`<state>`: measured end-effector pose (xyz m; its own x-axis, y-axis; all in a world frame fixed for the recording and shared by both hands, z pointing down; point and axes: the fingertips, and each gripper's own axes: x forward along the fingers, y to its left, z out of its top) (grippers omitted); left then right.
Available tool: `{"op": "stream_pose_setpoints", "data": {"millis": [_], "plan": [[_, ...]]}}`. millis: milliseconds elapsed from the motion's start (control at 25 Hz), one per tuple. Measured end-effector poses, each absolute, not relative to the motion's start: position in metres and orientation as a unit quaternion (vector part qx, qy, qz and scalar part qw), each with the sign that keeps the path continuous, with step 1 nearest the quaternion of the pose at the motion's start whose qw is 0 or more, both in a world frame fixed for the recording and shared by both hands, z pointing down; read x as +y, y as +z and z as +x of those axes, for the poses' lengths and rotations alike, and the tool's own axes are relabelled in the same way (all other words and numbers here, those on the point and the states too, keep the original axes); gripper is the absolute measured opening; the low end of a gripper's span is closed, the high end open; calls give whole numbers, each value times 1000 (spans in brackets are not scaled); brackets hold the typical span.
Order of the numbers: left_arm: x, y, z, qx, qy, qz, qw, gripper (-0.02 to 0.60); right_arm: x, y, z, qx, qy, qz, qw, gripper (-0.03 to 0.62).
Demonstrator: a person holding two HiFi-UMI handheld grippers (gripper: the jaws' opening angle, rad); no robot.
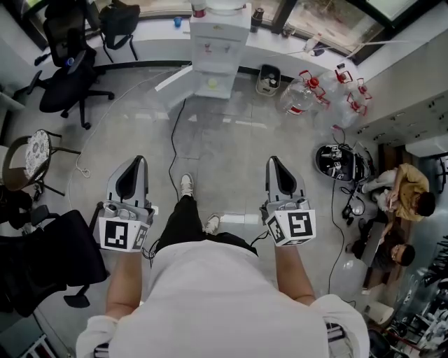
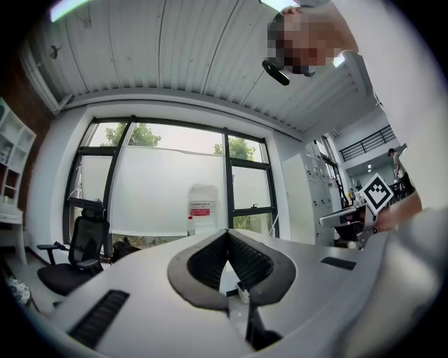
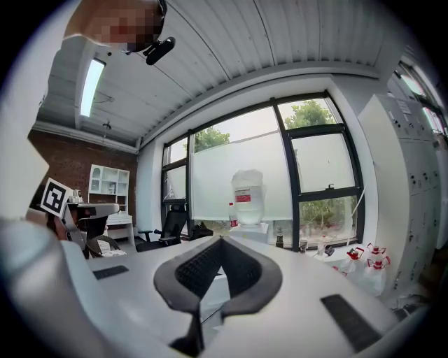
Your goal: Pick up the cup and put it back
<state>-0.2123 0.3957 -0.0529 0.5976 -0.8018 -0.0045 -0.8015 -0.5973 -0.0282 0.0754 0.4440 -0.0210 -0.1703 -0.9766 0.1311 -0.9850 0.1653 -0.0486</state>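
So the person is standing in the middle of the floor, holding both tools out in front, and neither one is carrying anything. The left gripper [image 1: 140,161] is sitting fully clenched. In its own view the two pads are meeting at the tips with nothing between them. The right gripper [image 1: 271,161] is doing the same thing, jaws pressed together and empty. Both are pointing toward the water dispenser [image 1: 218,42] over by the window. What looks like a small blue cup [image 1: 178,22] is sitting on the ledge just left of that dispenser, well apart from both grippers, though it's too small for me to be sure. An office chair [image 1: 66,70] is standing off to the left, some water jugs [image 1: 301,94] are lying right of the dispenser, and two people [image 1: 409,199] are sitting at the far right.
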Motion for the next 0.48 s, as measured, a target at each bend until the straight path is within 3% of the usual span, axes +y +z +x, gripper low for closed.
{"op": "stream_pose_setpoints", "data": {"millis": [480], "plan": [[195, -18, -167, 407, -1, -913, -25, 23, 285, -6, 106, -729, 85, 672, 93, 20]]}}
